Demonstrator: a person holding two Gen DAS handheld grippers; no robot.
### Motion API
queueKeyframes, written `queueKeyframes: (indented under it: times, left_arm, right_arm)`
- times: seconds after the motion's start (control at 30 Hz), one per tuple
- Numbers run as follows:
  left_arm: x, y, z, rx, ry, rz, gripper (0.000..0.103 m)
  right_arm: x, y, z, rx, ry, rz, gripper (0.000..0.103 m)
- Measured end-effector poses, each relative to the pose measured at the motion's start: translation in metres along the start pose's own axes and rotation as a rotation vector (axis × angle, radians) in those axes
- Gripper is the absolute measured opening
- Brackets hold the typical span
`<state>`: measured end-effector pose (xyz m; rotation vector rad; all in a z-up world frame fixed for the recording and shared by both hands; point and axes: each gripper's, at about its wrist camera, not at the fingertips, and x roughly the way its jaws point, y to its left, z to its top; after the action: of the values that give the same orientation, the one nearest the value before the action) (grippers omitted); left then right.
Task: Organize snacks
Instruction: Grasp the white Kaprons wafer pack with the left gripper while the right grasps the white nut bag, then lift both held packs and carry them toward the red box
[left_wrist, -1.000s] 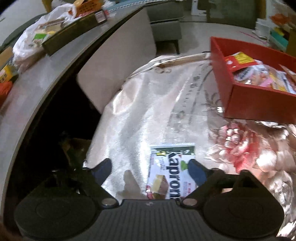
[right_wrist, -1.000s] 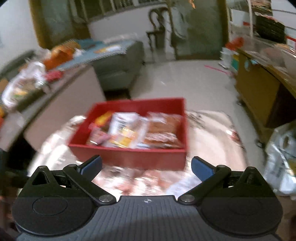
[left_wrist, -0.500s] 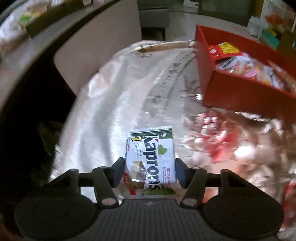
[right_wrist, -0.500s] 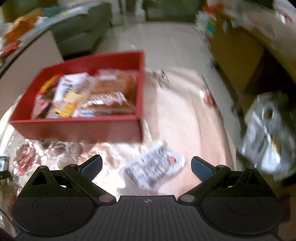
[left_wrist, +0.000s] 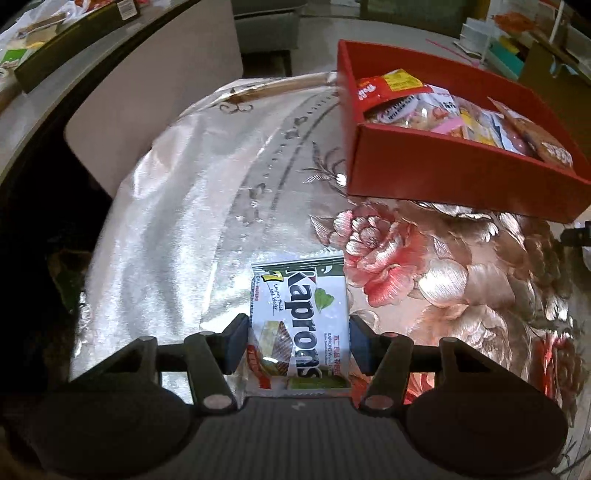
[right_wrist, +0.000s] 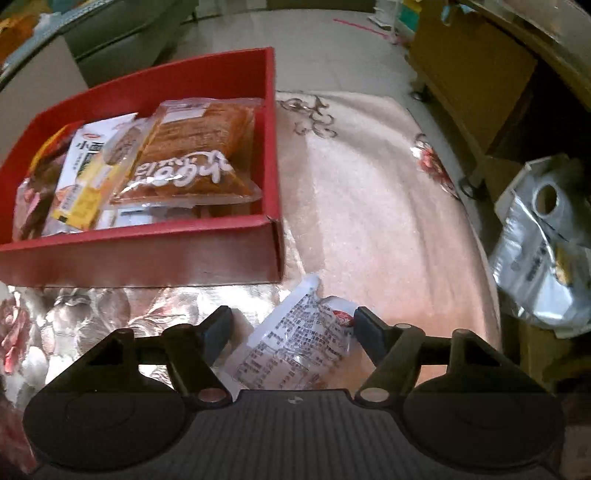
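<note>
- While the left hand-held gripper (left_wrist: 297, 343) points steeply down at the satin floral cloth (left_wrist: 192, 206) on the worktop, its pads clasp the Kaprons wafer packet (left_wrist: 301, 321) by both long edges (packet flat on the cloth, near and left of the red box).
- The right hand-held gripper (right_wrist: 291, 332) has just been closing; a clear printed snack pouch (right_wrist: 295, 343) lies between its jaws, the right pad at its edge, the left pad apart from it, so no grip.
- The red box (right_wrist: 147, 254), full of snack packets, sits just beyond that pouch.
</note>
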<state>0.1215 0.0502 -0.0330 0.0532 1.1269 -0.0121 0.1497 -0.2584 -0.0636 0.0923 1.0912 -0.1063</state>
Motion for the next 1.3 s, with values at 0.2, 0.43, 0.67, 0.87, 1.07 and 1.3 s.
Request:
queueKeyframes:
  times: [0.2,0.43,0.67,0.87,1.07,1.3]
  left_arm:
    - [-0.003,-0.009,-0.001,0.04,-0.002,-0.024,0.051]
    - [-0.005,-0.026,-0.002,0.126,-0.003,-0.014,0.051]
    - [-0.008,-0.034,-0.006,0.173,-0.031,0.039,0.058]
    - [-0.008,-0.035,-0.012,0.19,-0.061,0.089,0.075]
    - [-0.005,-0.028,-0.014,0.144,-0.063,0.087,0.082]
    - [-0.012,-0.035,-0.017,0.147,-0.055,0.037,0.051]
  right_arm:
    - [-0.016,0.014,-0.018,-0.155,0.012,0.074,0.053]
    - [-0.033,0.032,-0.044,-0.29,0.036,0.136,0.056]
    - [-0.033,0.027,-0.053,-0.298,0.033,0.11,0.077]
    - [-0.031,0.03,-0.057,-0.298,0.025,0.128,0.066]
    - [-0.032,0.034,-0.059,-0.309,0.026,0.12,0.066]
    - [-0.033,0.038,-0.06,-0.311,0.028,0.155,0.064]
